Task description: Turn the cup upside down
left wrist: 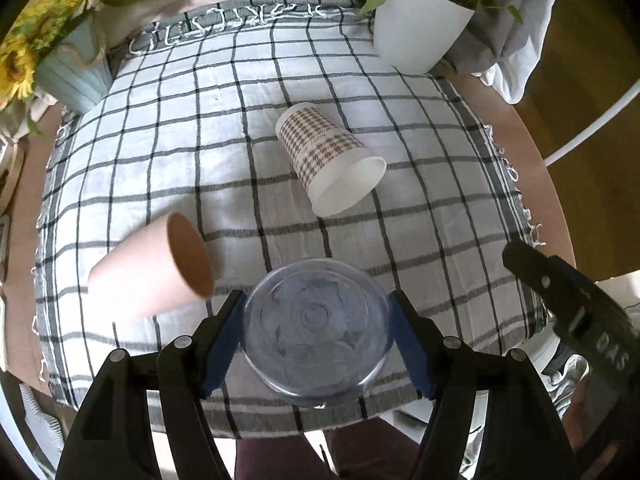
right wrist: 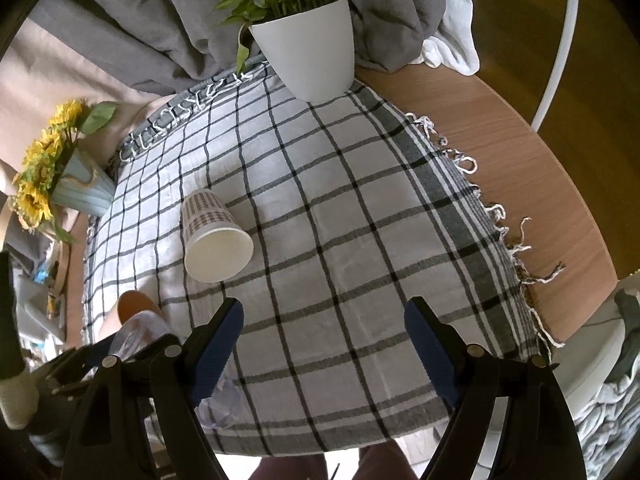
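My left gripper [left wrist: 316, 320] is shut on a clear plastic cup [left wrist: 316, 328], its flat base facing the camera, held over the near edge of the checked cloth [left wrist: 160, 152]. The clear cup also shows in the right wrist view [right wrist: 136, 334] at lower left. A houndstooth paper cup [left wrist: 328, 156] lies on its side mid-cloth, mouth toward me; it also shows in the right wrist view [right wrist: 214, 236]. A pink cup [left wrist: 160, 268] lies on its side at left. My right gripper [right wrist: 324, 332] is open and empty above the cloth's near part; its body shows in the left wrist view [left wrist: 568, 292].
A white pot with a green plant [left wrist: 416, 28] stands at the far right corner, also in the right wrist view [right wrist: 312, 44]. A pale blue pot of sunflowers [left wrist: 72, 68] stands at far left. Bare wooden table [right wrist: 520, 152] lies right of the cloth.
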Motion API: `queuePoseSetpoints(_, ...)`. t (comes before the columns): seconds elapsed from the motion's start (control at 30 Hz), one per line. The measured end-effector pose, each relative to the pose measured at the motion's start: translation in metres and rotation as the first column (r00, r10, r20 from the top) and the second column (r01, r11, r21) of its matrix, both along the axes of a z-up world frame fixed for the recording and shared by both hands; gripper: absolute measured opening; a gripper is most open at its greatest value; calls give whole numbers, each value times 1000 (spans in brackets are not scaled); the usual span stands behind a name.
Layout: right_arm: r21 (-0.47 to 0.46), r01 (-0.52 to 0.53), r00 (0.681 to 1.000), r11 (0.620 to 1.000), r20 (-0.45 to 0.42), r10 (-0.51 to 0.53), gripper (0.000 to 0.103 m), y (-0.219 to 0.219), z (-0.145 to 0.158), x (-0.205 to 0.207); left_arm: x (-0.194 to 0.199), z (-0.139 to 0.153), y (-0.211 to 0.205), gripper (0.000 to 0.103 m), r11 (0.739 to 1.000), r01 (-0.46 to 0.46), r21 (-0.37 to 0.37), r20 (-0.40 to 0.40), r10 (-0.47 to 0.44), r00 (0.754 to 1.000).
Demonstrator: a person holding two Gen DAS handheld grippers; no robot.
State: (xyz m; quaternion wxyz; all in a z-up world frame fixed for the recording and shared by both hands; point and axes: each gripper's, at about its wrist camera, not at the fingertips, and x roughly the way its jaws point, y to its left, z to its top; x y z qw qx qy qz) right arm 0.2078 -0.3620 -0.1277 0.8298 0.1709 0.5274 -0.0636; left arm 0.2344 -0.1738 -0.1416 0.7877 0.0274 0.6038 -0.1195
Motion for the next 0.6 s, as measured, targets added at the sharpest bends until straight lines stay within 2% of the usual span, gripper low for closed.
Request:
queuePoseSetpoints(0.23, -33, -35, 999, 999, 6, 36, 83, 5, 1, -10, -21, 5, -3, 71, 999, 31, 25, 33, -32, 999)
queuePoseSetpoints(0.27, -32, -38, 999, 999, 5, 38, 83, 5, 1, -11, -21, 4, -4, 73, 999, 33, 26, 31, -34, 999)
queuePoseSetpoints(0.3, -31, -40, 999, 999, 5, 40, 83, 6, 1, -11, -22, 4, -3, 81, 999, 32, 24, 28, -32, 999)
queuePoseSetpoints(0.37, -26, -44, 999, 999, 5, 44, 83, 7, 1, -13, -23, 4, 0, 89, 1000, 13, 15, 25, -13, 1000)
queuePoseSetpoints(0.6, -32, -58, 998, 998, 13, 58, 83, 10, 3, -20, -30, 1, 5, 89, 999, -12, -37, 42, 14, 999)
